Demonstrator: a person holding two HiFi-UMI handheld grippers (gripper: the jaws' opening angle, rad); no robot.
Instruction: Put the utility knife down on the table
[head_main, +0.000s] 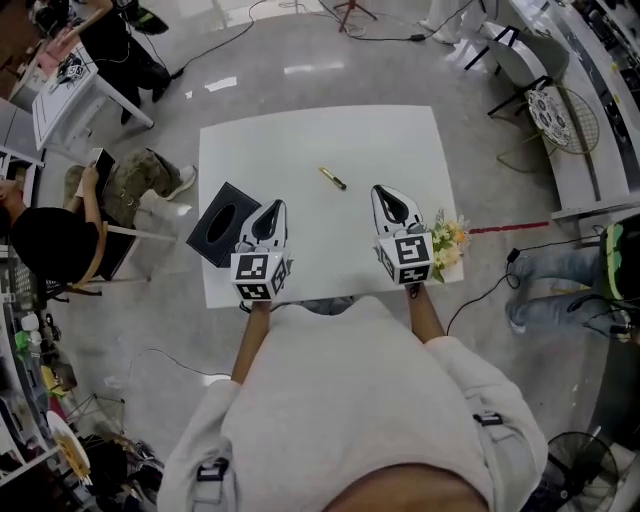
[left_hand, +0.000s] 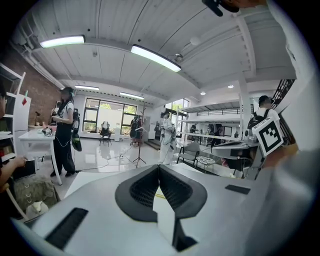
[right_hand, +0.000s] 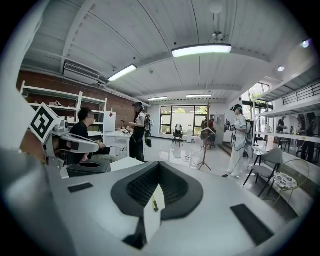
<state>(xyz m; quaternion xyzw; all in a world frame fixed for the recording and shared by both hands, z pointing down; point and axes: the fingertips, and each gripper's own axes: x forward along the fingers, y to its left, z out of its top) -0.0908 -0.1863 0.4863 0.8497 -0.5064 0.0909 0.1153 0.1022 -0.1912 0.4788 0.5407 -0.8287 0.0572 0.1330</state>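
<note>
**Knife on desk, both tongs empty**

Left tongs (head_main: 272, 210): shut tip to tip, holding nothing. The slim yellow-and-black utility knife (head_main: 333, 178) lies flat on the white desk (head_main: 300, 135), ahead of and between both tongs, touching neither. Its long axis runs diagonally, dark end pointing near-right. Right tongs (head_main: 386, 195): shut, empty, looks nearer.

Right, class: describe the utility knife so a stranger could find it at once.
Start at the white table. The utility knife lies alone near its middle. It is slim and yellowish, unlike the black tissue box at the left edge and the flowers at the right.
</note>
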